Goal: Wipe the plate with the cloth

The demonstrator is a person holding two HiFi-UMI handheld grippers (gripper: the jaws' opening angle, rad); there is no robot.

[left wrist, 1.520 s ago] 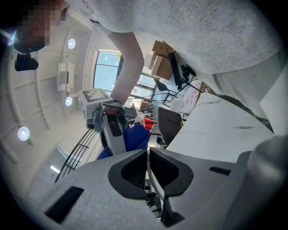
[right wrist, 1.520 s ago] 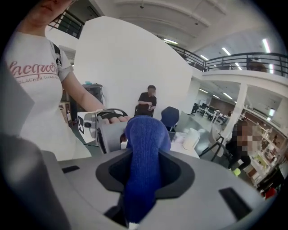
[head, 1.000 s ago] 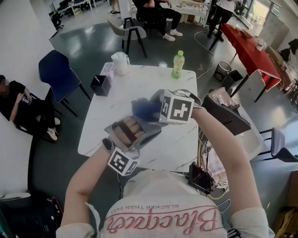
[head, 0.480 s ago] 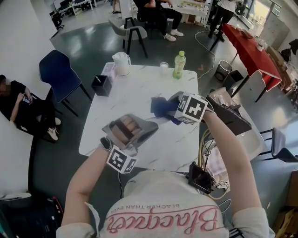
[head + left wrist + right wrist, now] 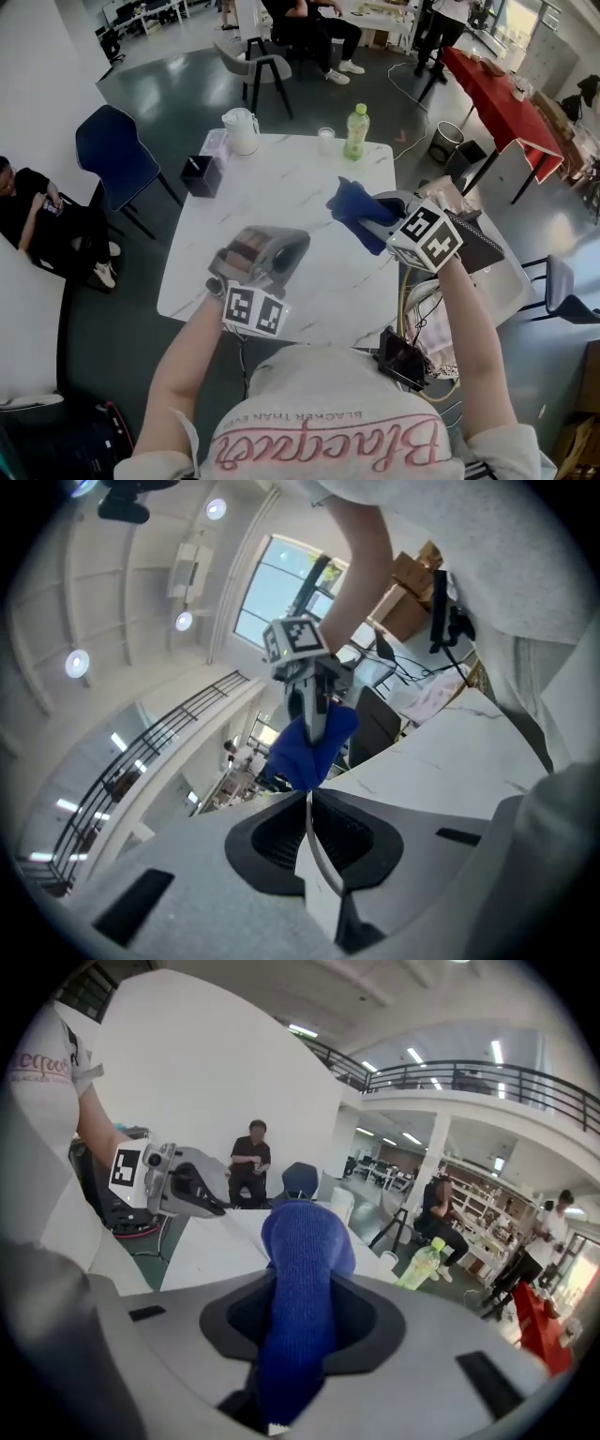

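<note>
Left tool (image 5: 307, 801) clamped on plate (image 5: 317, 855) rim, above the near edge of the white marble counter (image 5: 281, 178). Right tool (image 5: 298, 1283) grips blue cloth (image 5: 305, 1241) above the right edge, clear of the plate. Bottle (image 5: 355, 130) and jug (image 5: 242, 130) at far edge. Dark glossy floor (image 5: 178, 84).

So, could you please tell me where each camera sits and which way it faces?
Left gripper view: on the left gripper, looking along jaws shut on the plate toward the right gripper holding the cloth; right arm and shirt show.
Right gripper view: on the right gripper, looking along jaws clamping the cloth toward the left gripper; left arm shows.
Head view: on the head, looking steeply down at the table; both forearms show.
Shared: all three show the cloth.
</note>
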